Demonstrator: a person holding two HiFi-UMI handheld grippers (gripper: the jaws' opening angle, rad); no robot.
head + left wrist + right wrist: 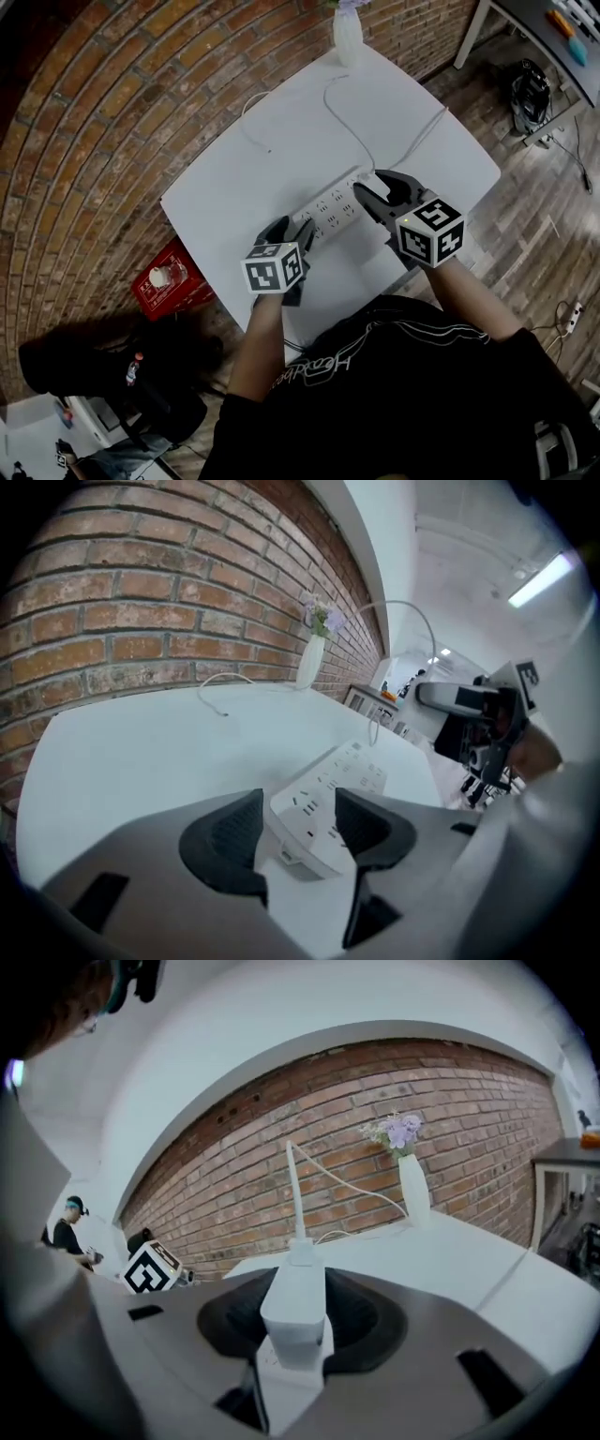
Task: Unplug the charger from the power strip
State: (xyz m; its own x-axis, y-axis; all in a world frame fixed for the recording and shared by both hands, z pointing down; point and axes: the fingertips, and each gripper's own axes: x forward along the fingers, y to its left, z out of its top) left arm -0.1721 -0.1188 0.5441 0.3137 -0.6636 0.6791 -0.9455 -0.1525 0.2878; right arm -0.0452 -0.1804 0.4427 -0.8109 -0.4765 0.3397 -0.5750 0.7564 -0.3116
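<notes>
A white power strip (328, 208) lies across the white table (234, 178). My left gripper (292, 232) is shut on its near end, with the strip (323, 803) held between the two dark pads (230, 841). My right gripper (375, 197) is shut on the white charger (295, 1312), which stands upright between the jaws. The charger's white cable (294, 1194) rises from its top and loops back over the table (337, 112). From the left gripper view, the right gripper (464, 700) hangs above the table, clear of the strip's far end.
A white vase with purple flowers (348, 33) stands at the table's far edge by the brick wall (141, 602). A second thin white cable (251, 122) lies on the table's left part. On the floor are a red box (169, 281) and another power strip (570, 317).
</notes>
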